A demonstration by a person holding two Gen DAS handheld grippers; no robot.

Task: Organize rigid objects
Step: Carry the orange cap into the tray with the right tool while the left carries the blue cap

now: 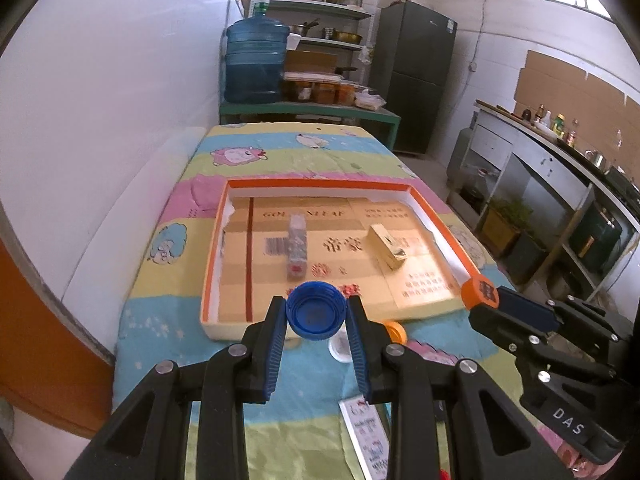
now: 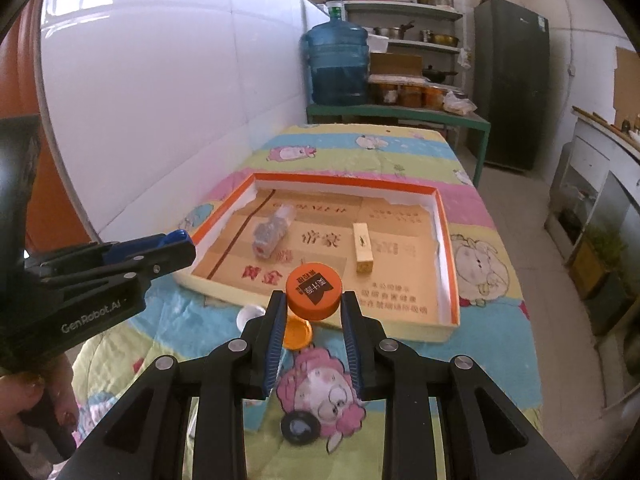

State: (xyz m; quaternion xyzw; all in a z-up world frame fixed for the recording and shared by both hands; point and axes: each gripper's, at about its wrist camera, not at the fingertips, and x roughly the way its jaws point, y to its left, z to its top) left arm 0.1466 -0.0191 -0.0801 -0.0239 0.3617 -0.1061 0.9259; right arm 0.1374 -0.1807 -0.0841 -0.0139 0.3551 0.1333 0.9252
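My left gripper (image 1: pixel 316 314) is shut on a blue bottle cap (image 1: pixel 316 311), hollow side toward the camera, just above the near rim of the orange-edged tray (image 1: pixel 320 185). My right gripper (image 2: pixel 314 307) is shut on an orange cap with a black label (image 2: pixel 315 287), held over the tray's near edge (image 2: pixel 312 322). Inside the tray lie a small clear bottle (image 1: pixel 296 245) and a gold box (image 1: pixel 388 246). On the cloth below the grippers sit a second orange lid (image 2: pixel 297 334) and a white lid (image 2: pixel 250 315).
The tray rests on a cartoon-print cloth (image 2: pixel 400 152) over a table along a white wall. A card (image 1: pixel 366 436) and a black ring (image 2: pixel 299 428) lie near the front edge. Beyond stand a blue water jug (image 1: pixel 256 64), shelves, a dark fridge (image 1: pixel 416 76) and a counter (image 1: pixel 560 152). A hand (image 2: pixel 24 396) holds the left tool.
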